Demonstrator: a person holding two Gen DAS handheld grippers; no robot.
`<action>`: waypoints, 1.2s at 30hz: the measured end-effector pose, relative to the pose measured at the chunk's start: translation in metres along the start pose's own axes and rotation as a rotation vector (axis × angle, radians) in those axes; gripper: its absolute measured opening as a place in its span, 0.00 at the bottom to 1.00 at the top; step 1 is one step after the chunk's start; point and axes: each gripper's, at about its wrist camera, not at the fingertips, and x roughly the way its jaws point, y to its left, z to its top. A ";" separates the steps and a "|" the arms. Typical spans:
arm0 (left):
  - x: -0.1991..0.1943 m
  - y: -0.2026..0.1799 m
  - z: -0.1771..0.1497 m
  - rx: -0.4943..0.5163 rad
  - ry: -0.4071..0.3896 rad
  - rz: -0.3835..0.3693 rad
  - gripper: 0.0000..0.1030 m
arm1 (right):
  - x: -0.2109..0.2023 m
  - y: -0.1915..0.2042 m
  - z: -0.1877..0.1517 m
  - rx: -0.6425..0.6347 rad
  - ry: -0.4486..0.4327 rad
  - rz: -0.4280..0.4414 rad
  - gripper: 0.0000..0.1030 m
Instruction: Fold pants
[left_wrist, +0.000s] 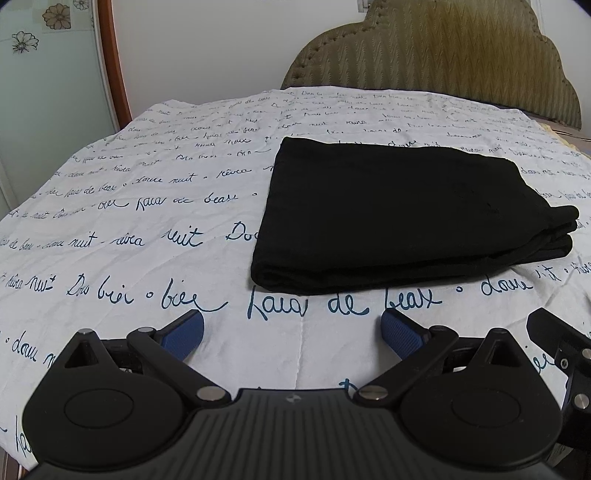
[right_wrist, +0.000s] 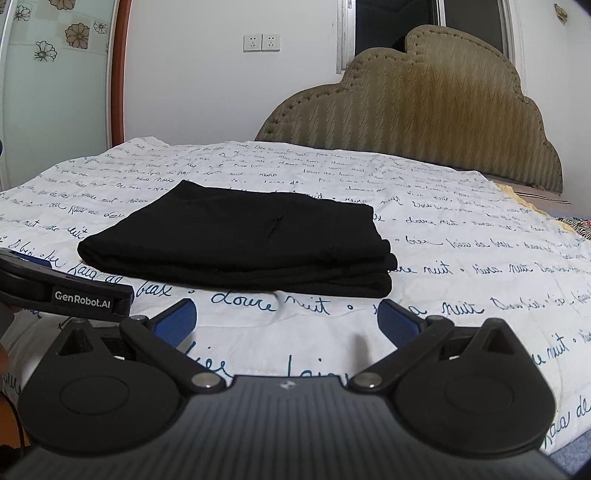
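Left gripper (left_wrist: 291, 332) spread wide, holding nothing; right gripper (right_wrist: 286, 323) likewise, clear of the cloth; folded black pants (left_wrist: 399, 218) lie flat on the bedsheet (left_wrist: 147, 221), long axis left-to-right.

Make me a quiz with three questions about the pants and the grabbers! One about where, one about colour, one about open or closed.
1. Where are the pants?
A. On the floor
B. On the bed sheet
C. Hanging on the headboard

2. What colour are the pants?
A. Black
B. Red
C. White

3. How are the left gripper and right gripper?
A. Both shut on the pants
B. One open, one shut
C. Both open, holding nothing

Answers:
1 B: the folded pants lie flat on the sheet with blue writing.
2 A: the fabric is plain black in both views.
3 C: each pair of blue pads stands wide apart, short of the pants.
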 end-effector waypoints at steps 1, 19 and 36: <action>0.000 0.000 0.000 0.001 0.000 0.001 1.00 | 0.000 0.000 0.000 0.000 0.000 0.000 1.00; 0.000 0.001 -0.001 -0.007 -0.001 -0.003 1.00 | -0.001 -0.002 -0.001 0.015 0.003 0.015 1.00; -0.001 0.001 0.000 -0.007 0.001 -0.004 1.00 | 0.001 -0.002 -0.002 0.010 0.003 0.015 1.00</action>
